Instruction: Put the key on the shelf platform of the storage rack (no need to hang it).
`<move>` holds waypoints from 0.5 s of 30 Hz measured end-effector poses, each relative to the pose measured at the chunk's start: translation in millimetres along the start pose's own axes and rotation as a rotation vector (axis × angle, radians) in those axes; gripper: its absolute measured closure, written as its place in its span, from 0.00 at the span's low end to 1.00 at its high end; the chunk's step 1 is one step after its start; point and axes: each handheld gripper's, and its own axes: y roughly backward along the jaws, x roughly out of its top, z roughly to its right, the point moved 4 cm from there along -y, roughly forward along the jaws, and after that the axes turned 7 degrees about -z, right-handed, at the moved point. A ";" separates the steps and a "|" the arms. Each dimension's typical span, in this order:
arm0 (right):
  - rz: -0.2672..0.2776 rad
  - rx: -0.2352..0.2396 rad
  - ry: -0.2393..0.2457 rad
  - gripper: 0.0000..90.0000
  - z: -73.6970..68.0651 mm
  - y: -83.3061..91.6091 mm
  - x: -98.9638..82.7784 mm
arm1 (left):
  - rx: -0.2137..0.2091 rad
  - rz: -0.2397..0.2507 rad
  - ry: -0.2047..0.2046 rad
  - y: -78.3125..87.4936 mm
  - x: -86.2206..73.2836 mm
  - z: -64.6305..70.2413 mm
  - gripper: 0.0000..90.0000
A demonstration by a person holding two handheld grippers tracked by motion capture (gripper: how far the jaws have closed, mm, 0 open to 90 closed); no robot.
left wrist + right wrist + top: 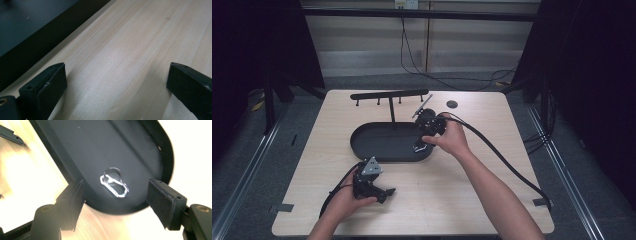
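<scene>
Right tool (pixel 115 202) wide open above black tray (pixel 75 145), silver carabiner clip (pixel 114 182) lying between its jaws.

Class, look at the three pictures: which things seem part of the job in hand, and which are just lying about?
Likely in the job:
- right gripper, open
- silver clip lying in the tray
- black oval tray
- rack with pegs, standing in the tray

Lying about:
- left gripper, open over bare table
- black disc
</scene>
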 end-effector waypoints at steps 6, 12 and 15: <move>0.009 -0.010 -0.016 0.32 5.5 10.2 -17.6 | 0.000 0.000 0.001 0.0 0.0 0.1 0.03; 0.022 -0.010 -0.023 0.32 7.9 17.0 -33.6 | -0.002 0.000 0.005 -0.1 -0.1 0.4 0.03; 0.029 -0.007 -0.025 0.31 8.4 18.7 -40.5 | -0.001 -0.006 -0.004 0.3 -0.3 -0.1 0.03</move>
